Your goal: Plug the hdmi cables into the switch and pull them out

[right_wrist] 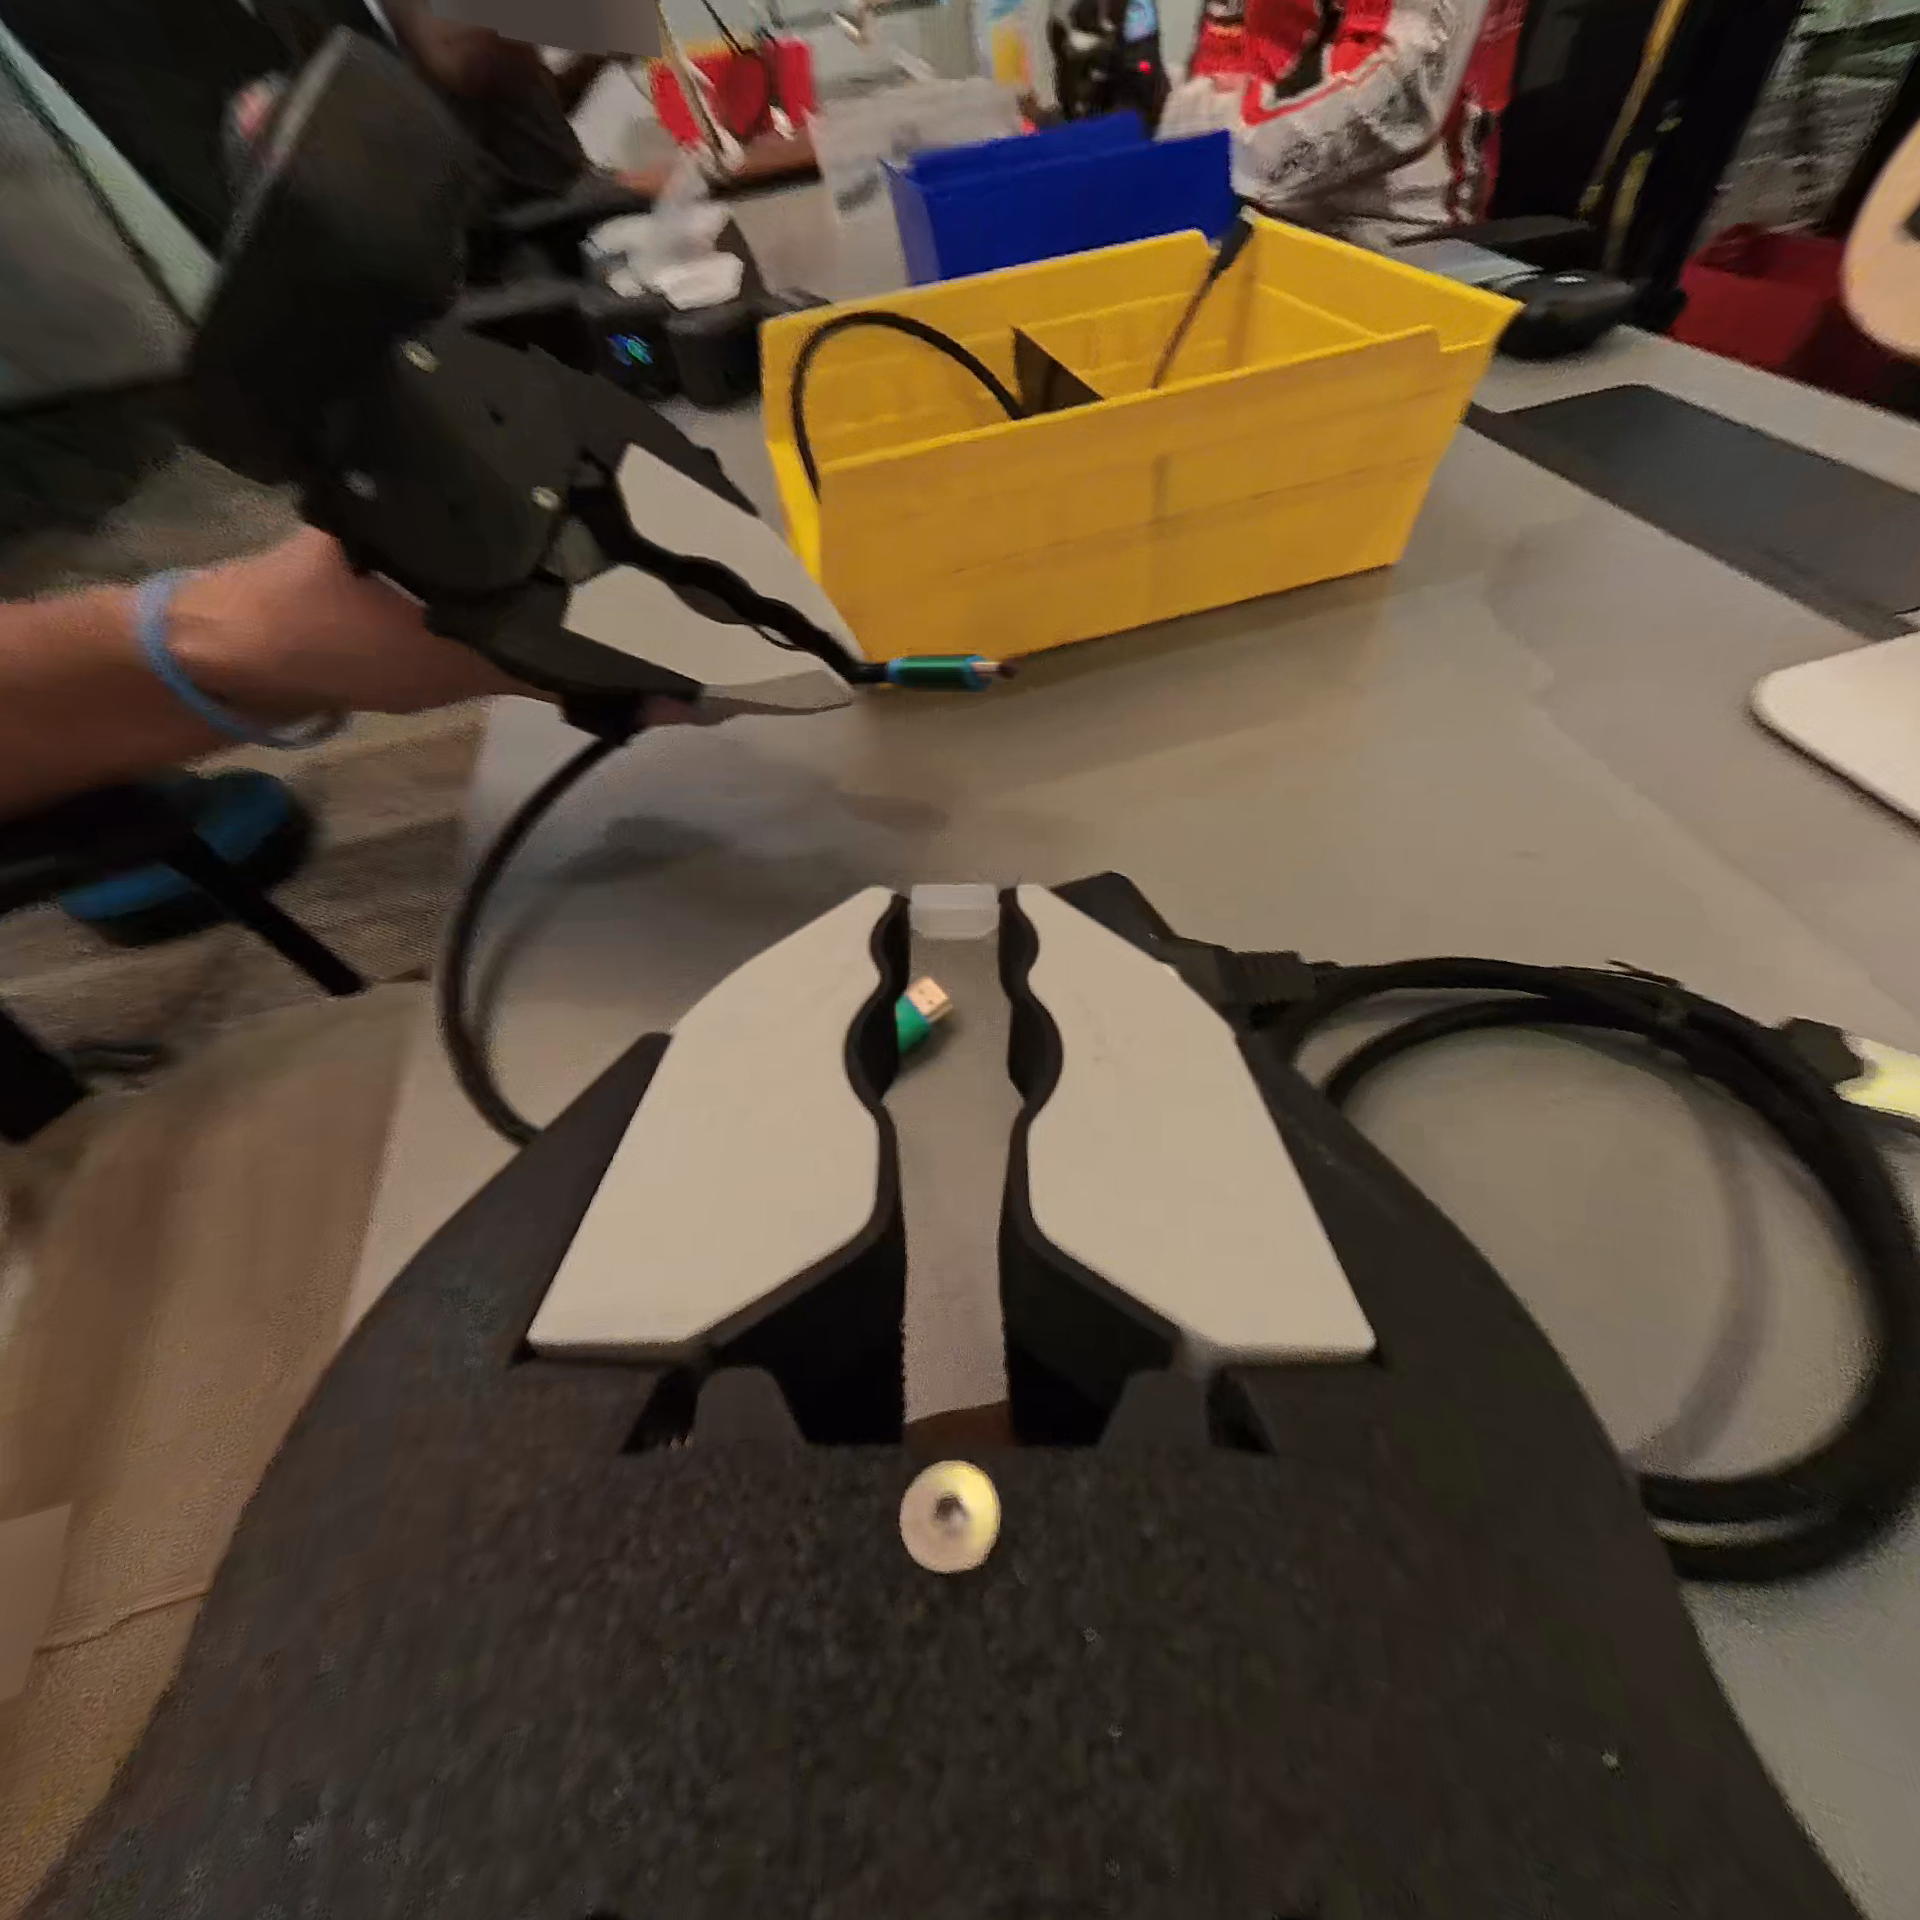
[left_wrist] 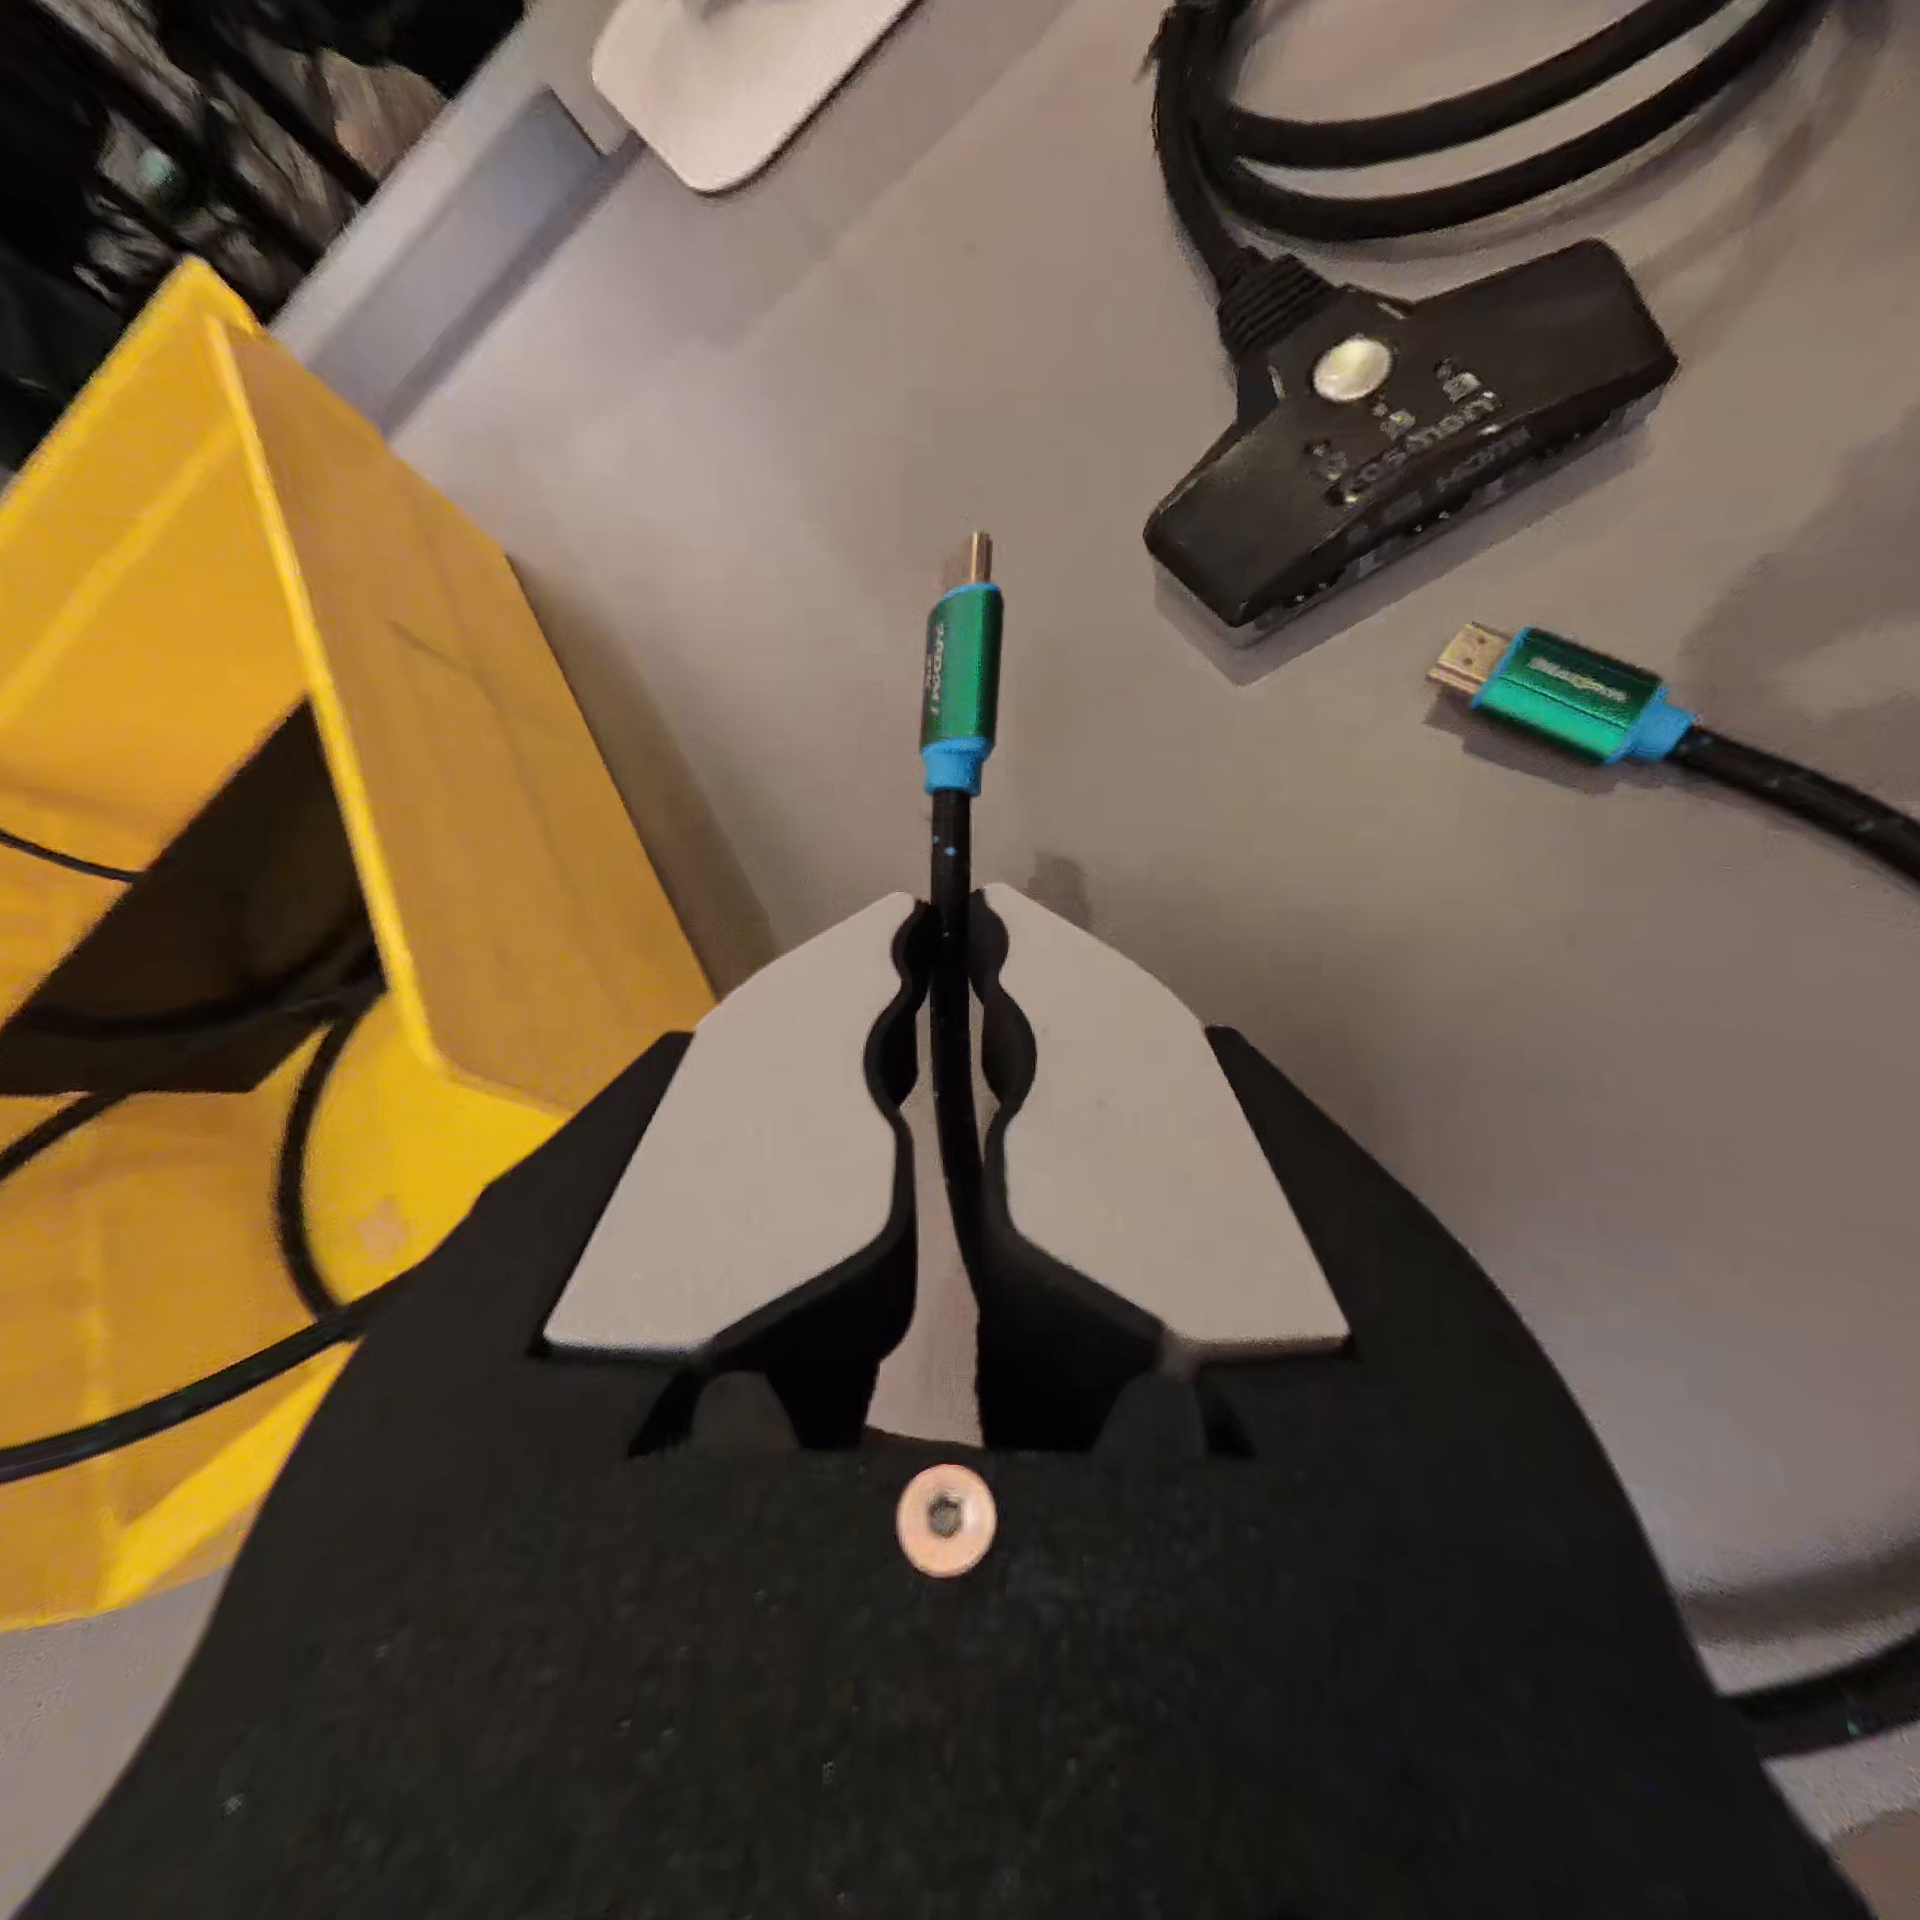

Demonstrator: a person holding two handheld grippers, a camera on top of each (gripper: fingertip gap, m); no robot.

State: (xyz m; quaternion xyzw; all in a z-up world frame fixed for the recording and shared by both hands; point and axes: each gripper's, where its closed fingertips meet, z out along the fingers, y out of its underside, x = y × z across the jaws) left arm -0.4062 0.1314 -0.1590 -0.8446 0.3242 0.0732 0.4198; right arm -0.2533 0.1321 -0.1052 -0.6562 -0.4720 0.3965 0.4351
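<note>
My left gripper (left_wrist: 951, 899) is shut on a black HDMI cable (left_wrist: 951, 1039). Its green plug (left_wrist: 961, 665), which has a blue collar, sticks out ahead above the grey table. The black switch (left_wrist: 1413, 426) lies ahead to the right, with nothing plugged into its ports. A second green plug (left_wrist: 1548, 691) lies on the table just in front of the switch. My right gripper (right_wrist: 954, 904) hovers with its jaws a little apart; the second plug (right_wrist: 920, 1013) shows through the gap below. The switch (right_wrist: 1127, 904) is mostly hidden behind the right finger. The left gripper (right_wrist: 852, 686) shows at the far left, held by a hand.
A yellow bin (left_wrist: 208, 727) with cables in it stands left of the left gripper; it also shows in the right wrist view (right_wrist: 1122, 520), with a blue bin (right_wrist: 1060, 187) behind it. The switch's own cable coils at the right (right_wrist: 1662, 1039). A white flat base (right_wrist: 1849, 717) sits at the far right. The gap from one gripper's tips to the other's is roughly 15 centimeters. My right tips are roughly 10 centimeters from the black switch (left_wrist: 1413, 426).
</note>
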